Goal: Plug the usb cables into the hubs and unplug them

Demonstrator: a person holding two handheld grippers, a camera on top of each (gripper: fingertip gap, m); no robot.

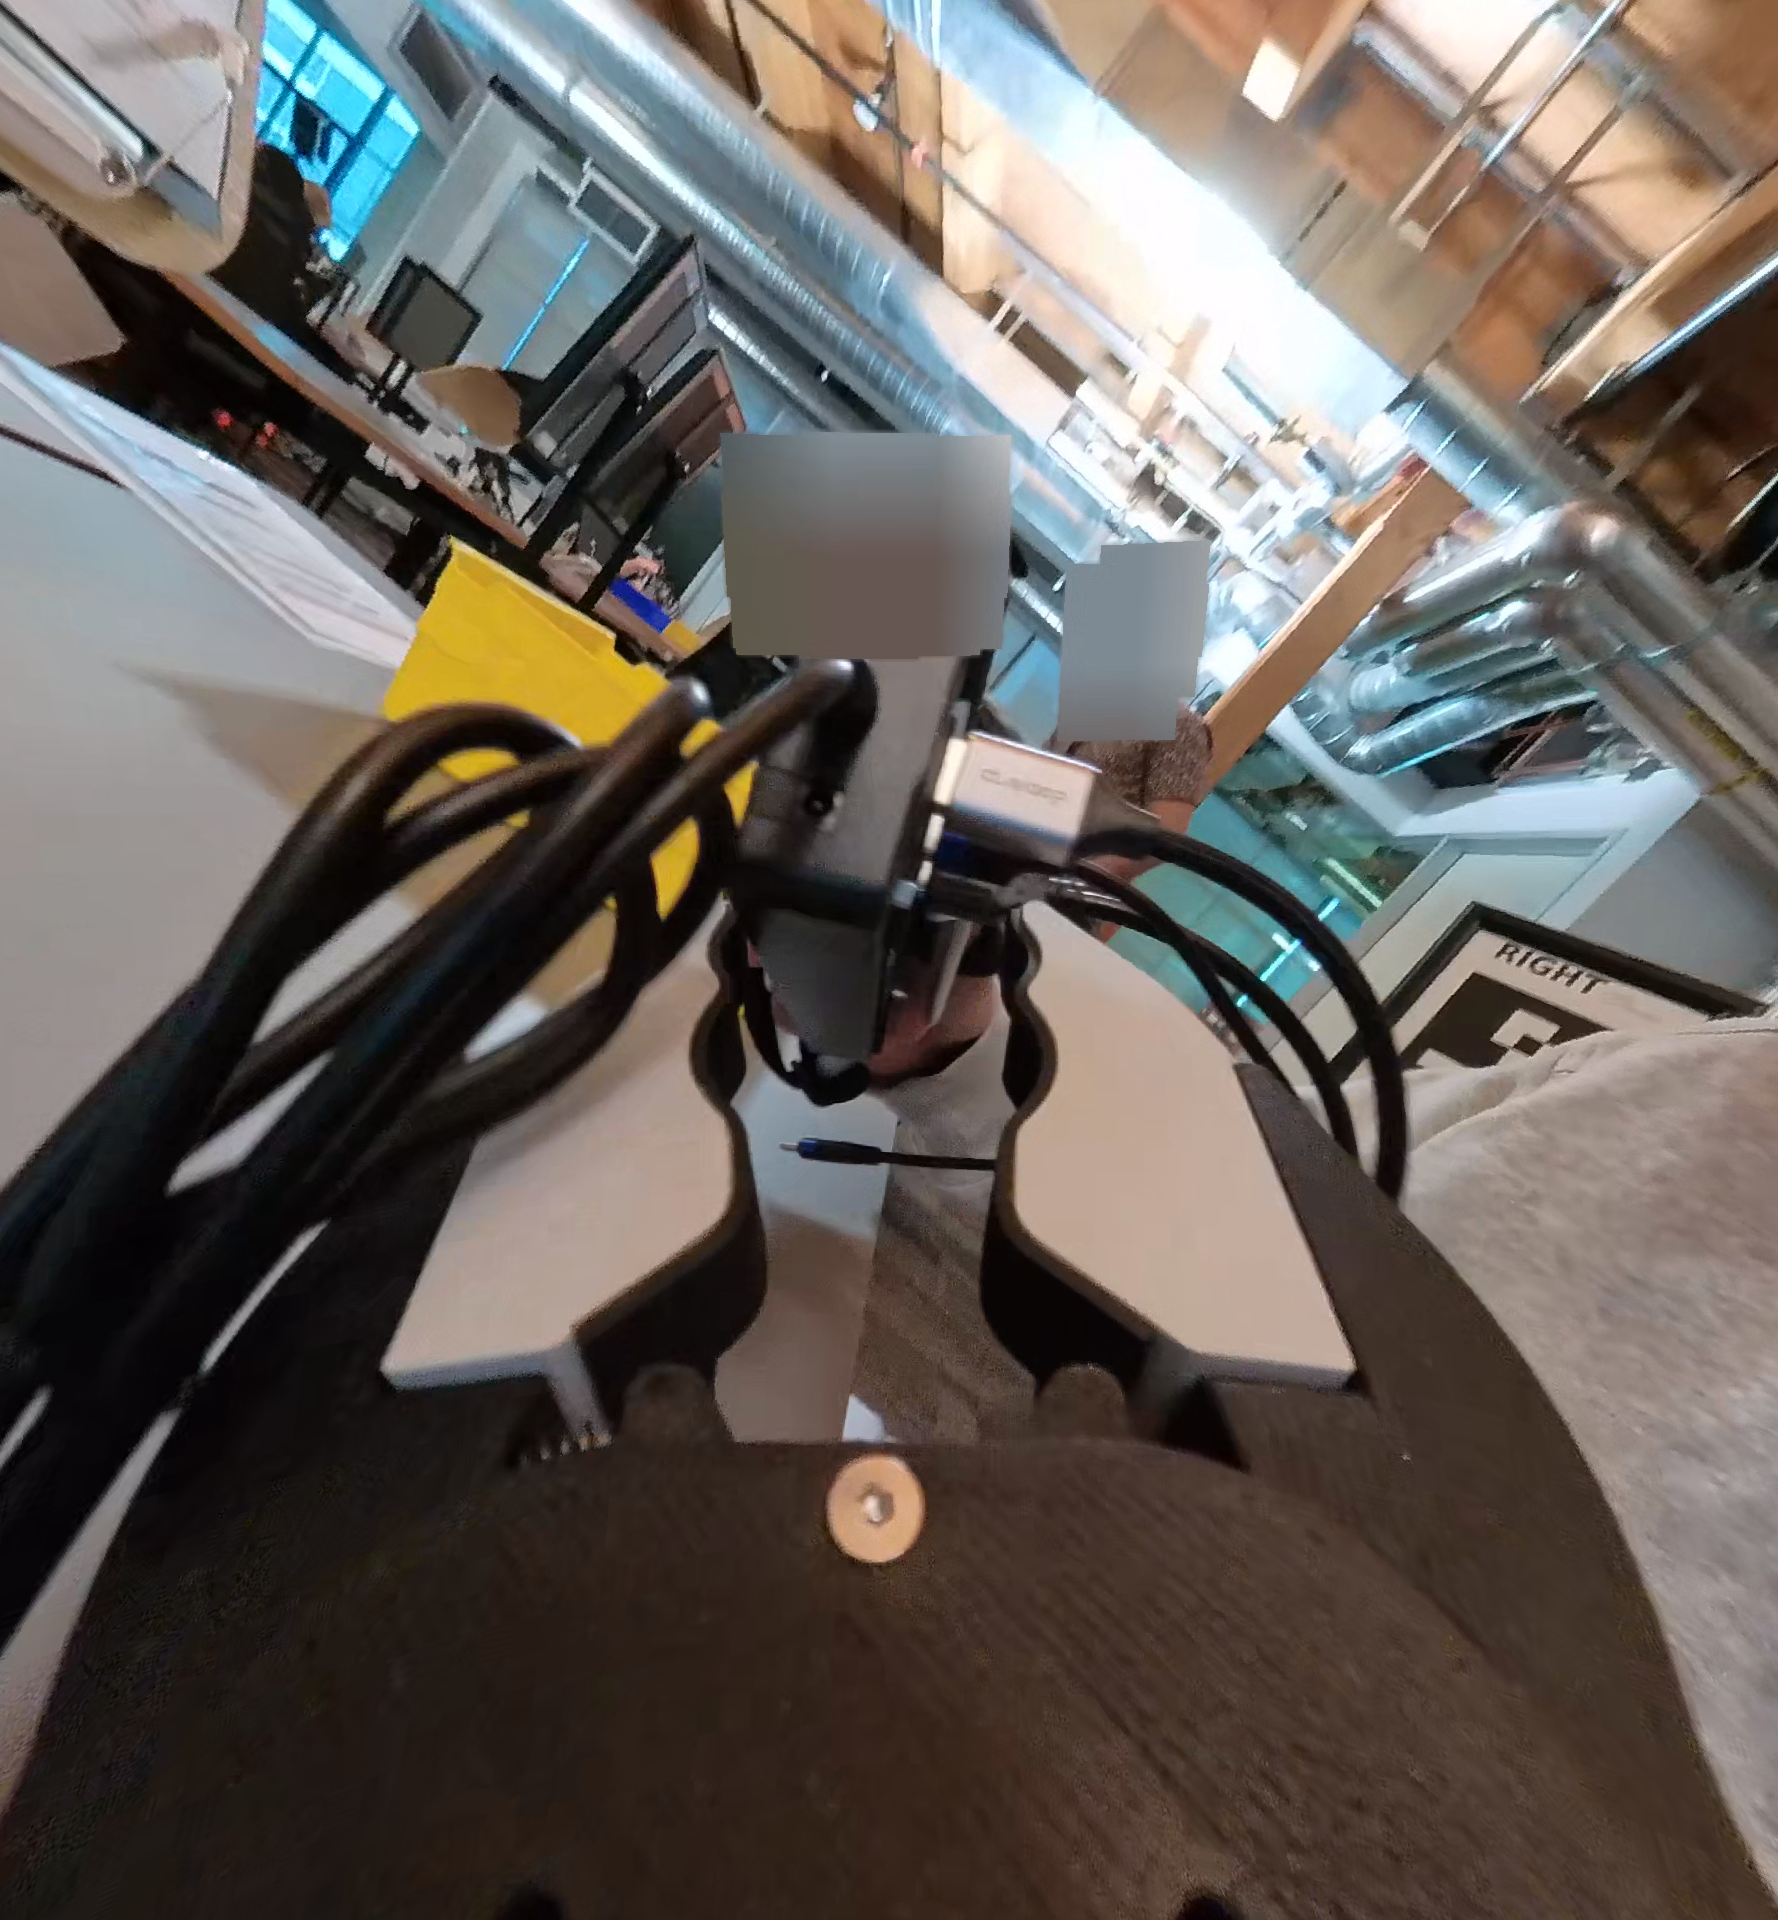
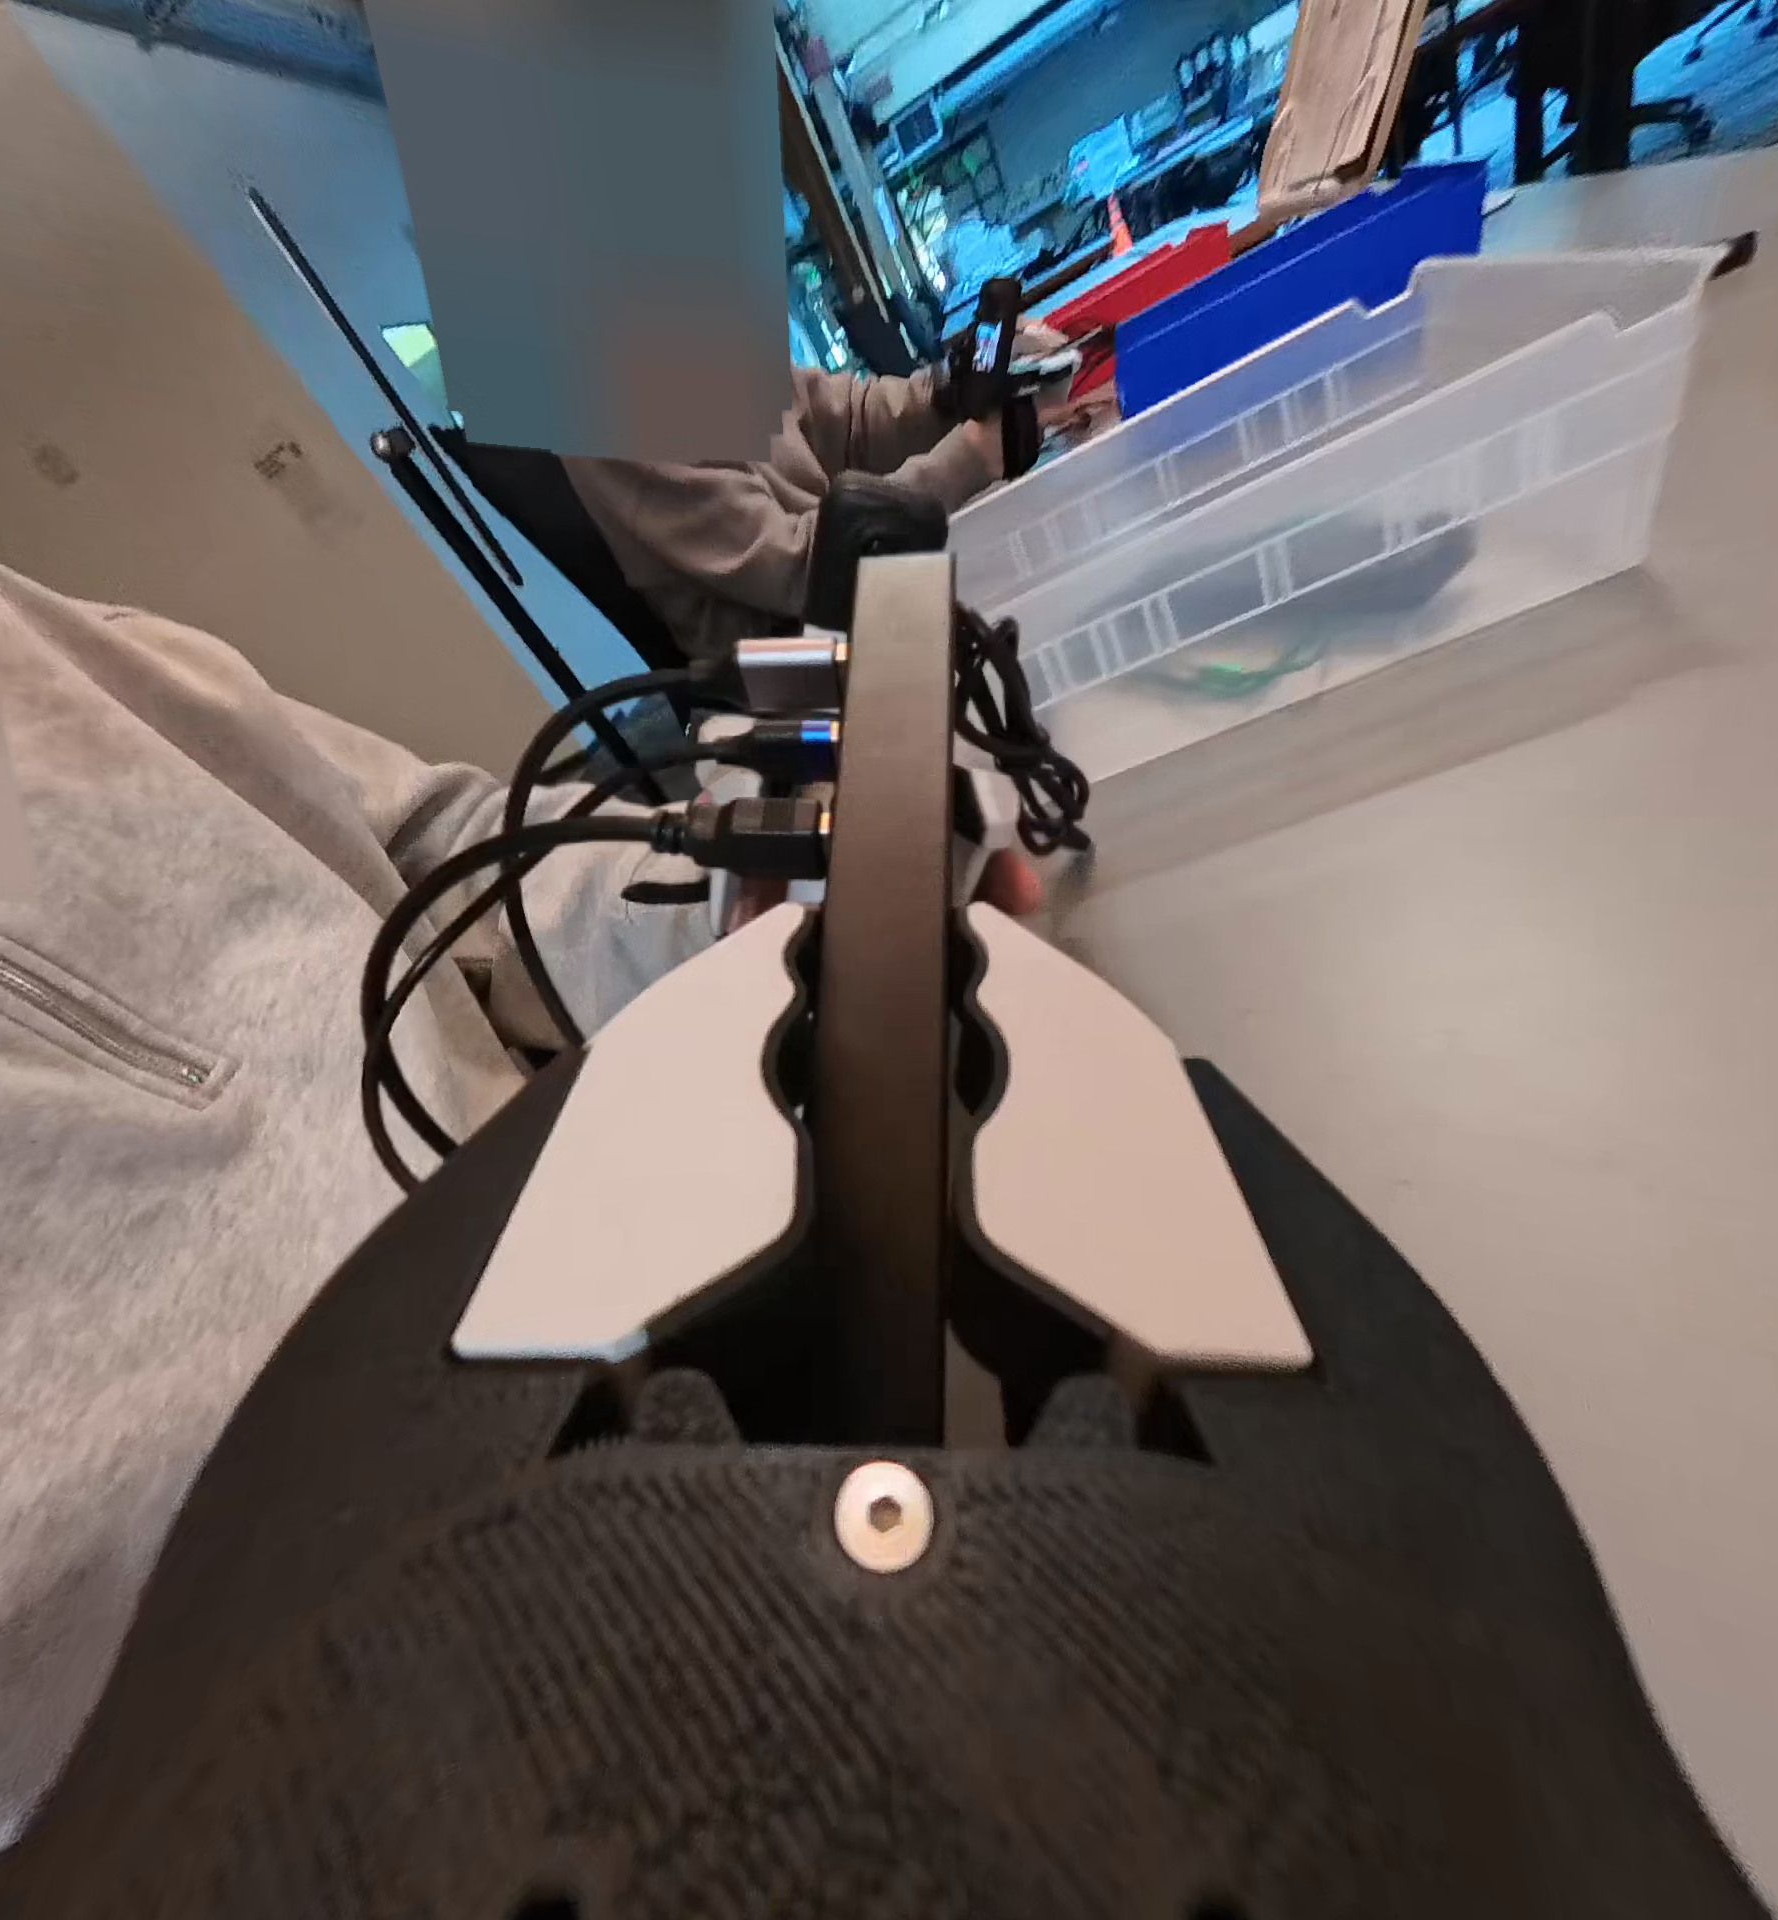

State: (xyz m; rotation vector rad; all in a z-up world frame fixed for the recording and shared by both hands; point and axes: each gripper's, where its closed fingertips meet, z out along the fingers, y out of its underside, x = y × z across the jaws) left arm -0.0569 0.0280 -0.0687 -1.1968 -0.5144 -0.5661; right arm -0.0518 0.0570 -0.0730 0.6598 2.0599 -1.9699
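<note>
In the left wrist view a yellow bin (image 1: 511, 665) sits far left on the white table (image 1: 85, 727), while the left gripper (image 1: 869, 997) pinches the dark hub (image 1: 843, 831), raised, with a silver plug (image 1: 1020, 800) on its right side. In the right wrist view three cable plugs (image 2: 776, 758) enter the hub (image 2: 890, 935) from the left, and the right gripper (image 2: 885, 935) is pressed against both its faces. A clear bin (image 2: 1384, 468) lies far right.

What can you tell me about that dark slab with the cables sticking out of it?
The hub is a thin, dark, matte slab with a rounded top end, seen edge-on and held upright off the table. The right gripper has its jaws shut on its lower part. Three plugs enter one side: a silver plug, a blue-tipped plug and a black plug, their black cables looping away.
</note>
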